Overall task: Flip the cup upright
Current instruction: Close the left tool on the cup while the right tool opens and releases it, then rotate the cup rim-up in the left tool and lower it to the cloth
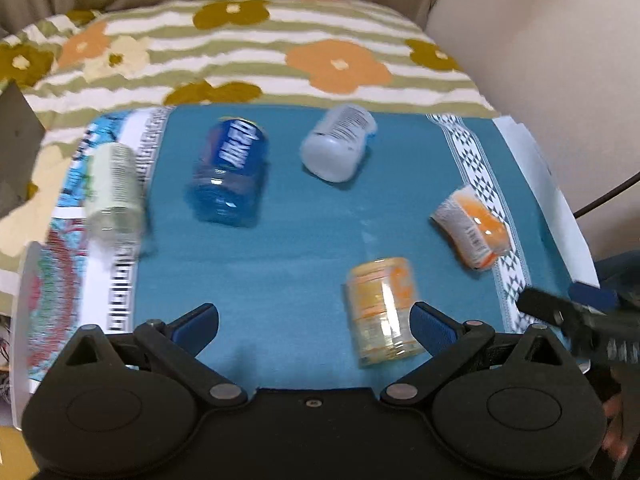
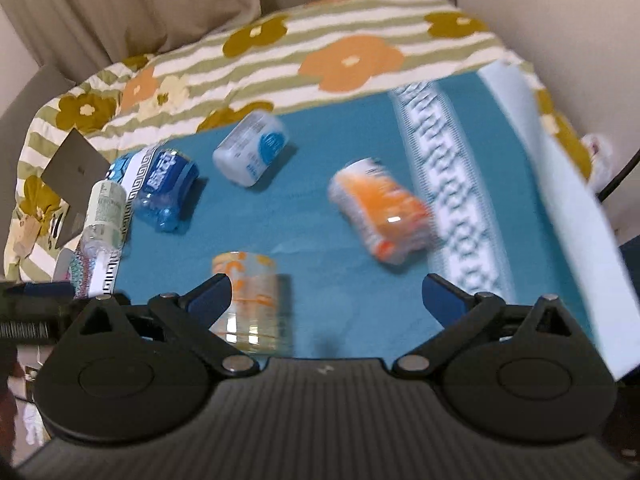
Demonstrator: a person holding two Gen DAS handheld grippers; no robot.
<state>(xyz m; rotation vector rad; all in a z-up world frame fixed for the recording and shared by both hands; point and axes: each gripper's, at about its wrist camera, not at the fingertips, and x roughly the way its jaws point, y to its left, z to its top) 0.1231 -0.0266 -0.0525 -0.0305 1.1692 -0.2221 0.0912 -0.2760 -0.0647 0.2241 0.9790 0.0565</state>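
1. Five cups lie scattered on their sides on the teal cloth (image 1: pixel 288 240).
2. The yellow cup (image 1: pixel 382 308) lies just beside the left gripper's (image 1: pixel 314 322) spread fingers, blocking its right side.
3. Bare cloth runs through the middle between the blue cup (image 1: pixel 228 172), white cup (image 1: pixel 338 148) and orange cup (image 1: pixel 472 226).
4. The pale green cup (image 1: pixel 116 188) crowds the left border.
5. Ahead of the right gripper (image 2: pixel 328 294), the cloth is free up to the orange cup.

Teal cloth (image 1: pixel 300 240), blue cup (image 1: pixel 230 172), orange cup (image 1: pixel 472 228), flowered striped blanket (image 1: pixel 256 52)
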